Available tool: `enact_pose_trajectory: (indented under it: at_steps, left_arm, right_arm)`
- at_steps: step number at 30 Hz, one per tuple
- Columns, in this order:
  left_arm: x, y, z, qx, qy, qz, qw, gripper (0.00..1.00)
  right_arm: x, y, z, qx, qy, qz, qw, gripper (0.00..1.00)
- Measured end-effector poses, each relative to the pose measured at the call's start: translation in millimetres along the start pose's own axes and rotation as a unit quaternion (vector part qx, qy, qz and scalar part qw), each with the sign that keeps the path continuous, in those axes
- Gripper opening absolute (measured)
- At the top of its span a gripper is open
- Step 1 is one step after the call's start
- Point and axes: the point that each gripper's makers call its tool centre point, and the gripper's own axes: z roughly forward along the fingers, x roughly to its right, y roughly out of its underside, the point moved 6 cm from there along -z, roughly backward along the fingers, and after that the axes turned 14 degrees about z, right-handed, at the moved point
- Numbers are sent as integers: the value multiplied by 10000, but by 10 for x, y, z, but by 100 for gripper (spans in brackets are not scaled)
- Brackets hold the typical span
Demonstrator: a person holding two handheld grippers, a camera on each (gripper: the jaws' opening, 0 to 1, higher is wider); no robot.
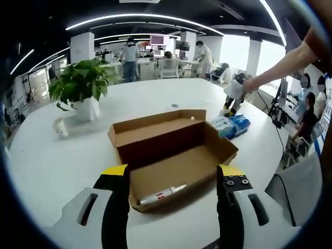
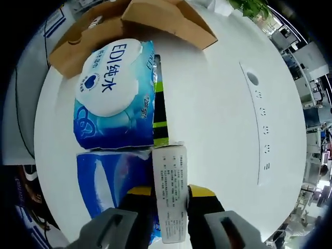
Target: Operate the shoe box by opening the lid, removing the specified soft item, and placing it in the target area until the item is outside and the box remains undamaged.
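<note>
Shoe box (image 1: 171,161) lies open on the white table (image 1: 46,166) just ahead of the left gripper (image 1: 172,179), whose jaws stand apart and empty; a small tube (image 1: 162,195) lies on the box floor. Beyond the box's far corner rests the blue wipes pack (image 1: 236,125), with the right gripper (image 1: 234,96) above it. The right gripper view adds what the left lacks: the right gripper (image 2: 167,207) clamped on a white leaflet (image 2: 170,194), a second blue pack (image 2: 115,184) beneath, and the wipes pack (image 2: 114,93) touching the box (image 2: 150,21). Likely risk: sideways pulling drags the pack against the cardboard, creasing it.
</note>
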Motion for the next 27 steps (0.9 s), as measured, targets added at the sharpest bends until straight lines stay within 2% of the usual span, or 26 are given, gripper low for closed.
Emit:
enact_pose_trajectory:
  at_steps: [18, 25, 27]
  left_arm:
    - [3, 9, -53, 21, 7, 0, 10000, 68]
    - [-6, 6, -59, 58, -12, -24, 10000, 68]
    - [4, -1, -46, 79, 10, -37, 10000, 68]
  right_arm:
    - [22, 23, -94, 138, 266, 233, 9993, 31]
    - [26, -31, -197, 334, 240, 539, 9977, 36]
    - [9, -57, -240, 494, 211, 751, 9957, 36]
